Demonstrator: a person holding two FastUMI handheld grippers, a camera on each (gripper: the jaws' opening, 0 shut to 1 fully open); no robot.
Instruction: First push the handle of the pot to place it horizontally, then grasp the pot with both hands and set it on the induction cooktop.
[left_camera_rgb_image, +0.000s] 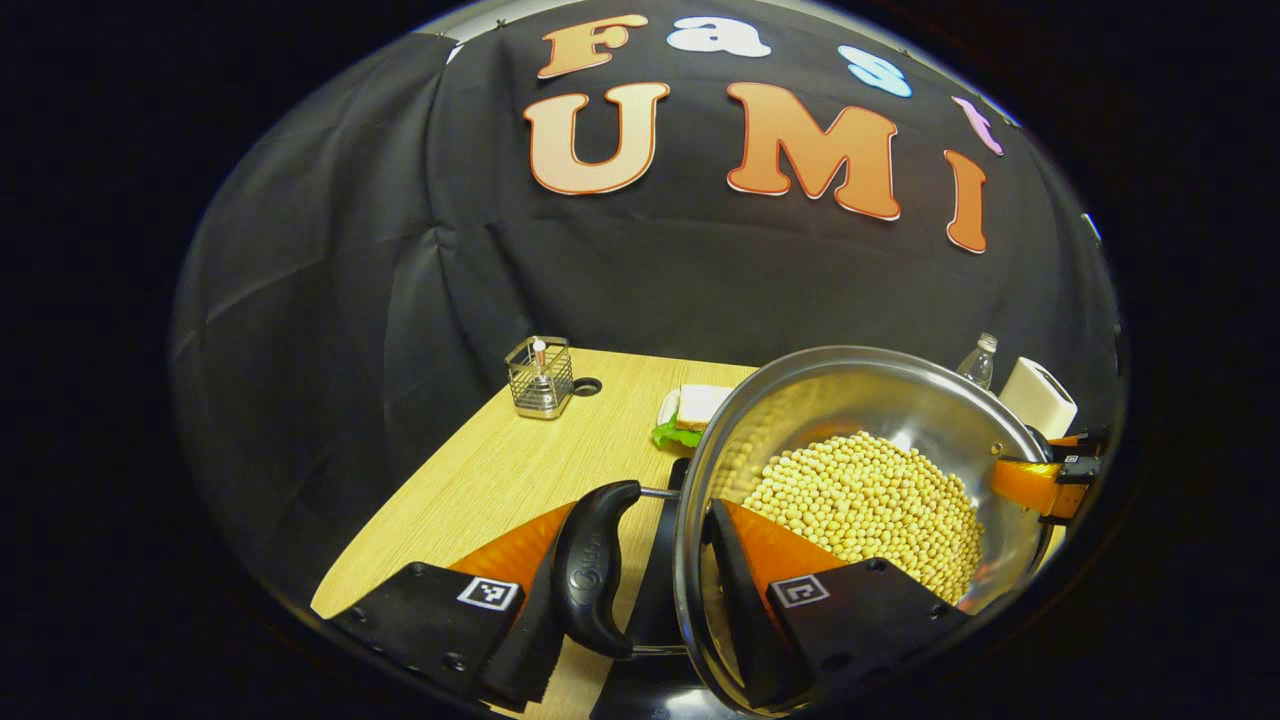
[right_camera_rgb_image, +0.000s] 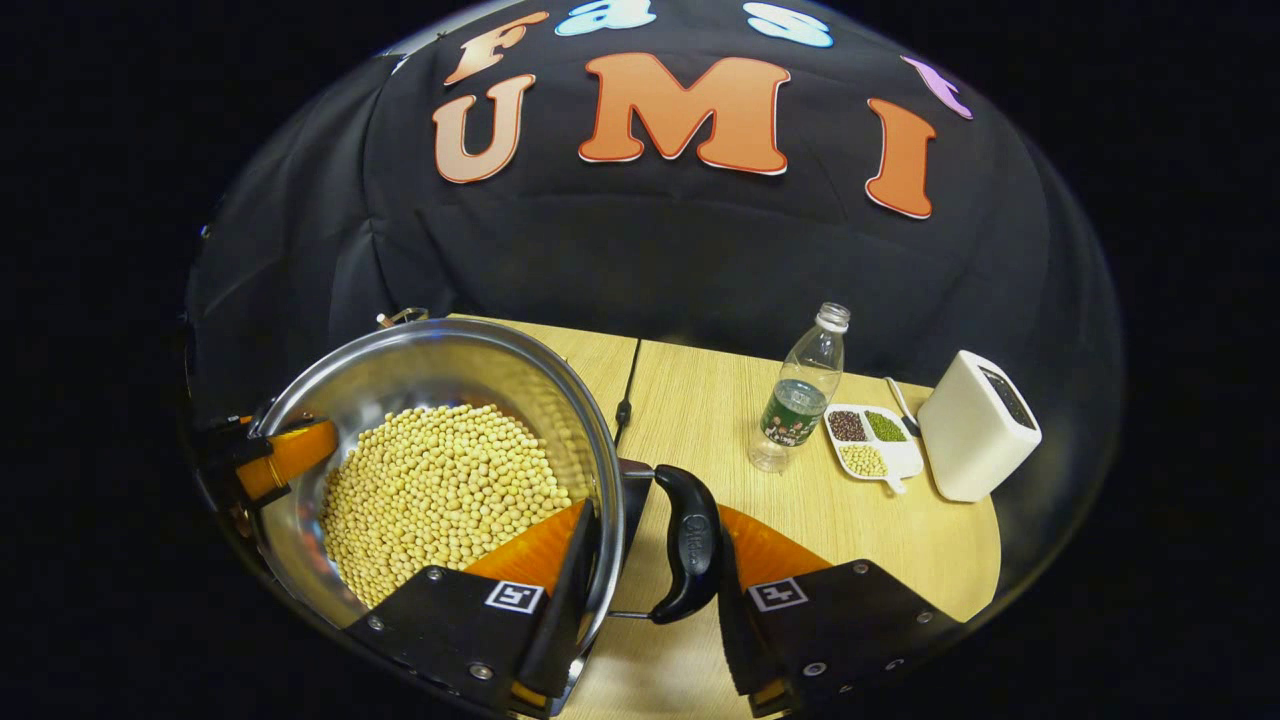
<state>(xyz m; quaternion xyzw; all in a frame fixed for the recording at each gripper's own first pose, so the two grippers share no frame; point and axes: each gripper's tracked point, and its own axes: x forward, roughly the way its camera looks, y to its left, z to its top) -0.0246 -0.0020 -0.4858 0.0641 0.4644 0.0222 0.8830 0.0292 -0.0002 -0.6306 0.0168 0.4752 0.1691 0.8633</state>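
A steel pot (left_camera_rgb_image: 880, 390) heaped with pale soybeans (left_camera_rgb_image: 870, 505) hangs between my two grippers, with a black handle on each side. My left gripper (left_camera_rgb_image: 645, 512) is shut across one handle (left_camera_rgb_image: 595, 570) and the pot wall, one finger outside the handle and one inside the rim. My right gripper (right_camera_rgb_image: 655, 510) clasps the opposite handle (right_camera_rgb_image: 690, 550) and the pot (right_camera_rgb_image: 420, 365) wall the same way. Each gripper also appears across the pot from the other (left_camera_rgb_image: 1040, 482) (right_camera_rgb_image: 270, 455). A dark cooktop (left_camera_rgb_image: 655, 585) (right_camera_rgb_image: 636, 482) lies under the pot; contact cannot be told.
On the wooden table (left_camera_rgb_image: 480, 480) stand a wire basket (left_camera_rgb_image: 540, 378) and a sandwich on a plate (left_camera_rgb_image: 692, 408) at the back. A plastic bottle (right_camera_rgb_image: 805, 390), a divided dish of beans (right_camera_rgb_image: 870, 440) and a white box (right_camera_rgb_image: 975, 425) sit on the other side.
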